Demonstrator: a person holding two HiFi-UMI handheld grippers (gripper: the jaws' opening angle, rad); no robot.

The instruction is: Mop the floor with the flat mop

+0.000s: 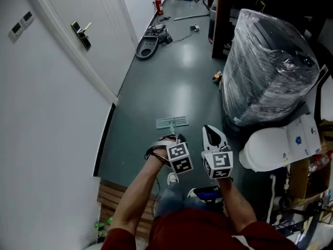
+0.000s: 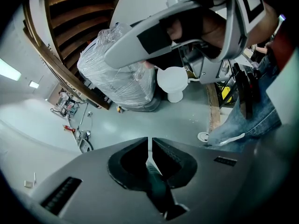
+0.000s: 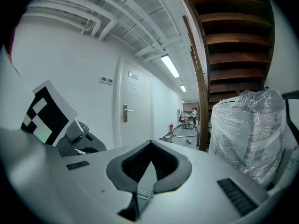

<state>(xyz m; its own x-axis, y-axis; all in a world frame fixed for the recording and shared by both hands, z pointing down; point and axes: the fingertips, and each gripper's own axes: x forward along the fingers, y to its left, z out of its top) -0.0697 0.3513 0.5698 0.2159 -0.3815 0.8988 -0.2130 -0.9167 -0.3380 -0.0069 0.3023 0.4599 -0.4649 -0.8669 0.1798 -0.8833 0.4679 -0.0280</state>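
A: Item one, the mop?
B: Pale grey flat mop head (image 1: 171, 122), lying on the grey floor (image 1: 171, 66) at twelve o'clock from the left gripper (image 2: 150, 146), whose jaws are clamped on its dark handle (image 2: 155, 181).
A: Item two?
B: Right gripper (image 3: 149, 146) at the left's three o'clock, jaws closed tip to tip and nothing held.
A: Other?
B: Clear-plastic-wrapped grey bulk (image 1: 268, 66) at two o'clock.

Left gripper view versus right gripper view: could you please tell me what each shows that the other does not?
Only the left gripper view shows the mop handle clamped in the left gripper, a white toilet and the person's jeans. Only the right gripper view shows the door, a ceiling light, and that the right gripper is shut on nothing. Both show the plastic-wrapped bundle and the wooden stairs.
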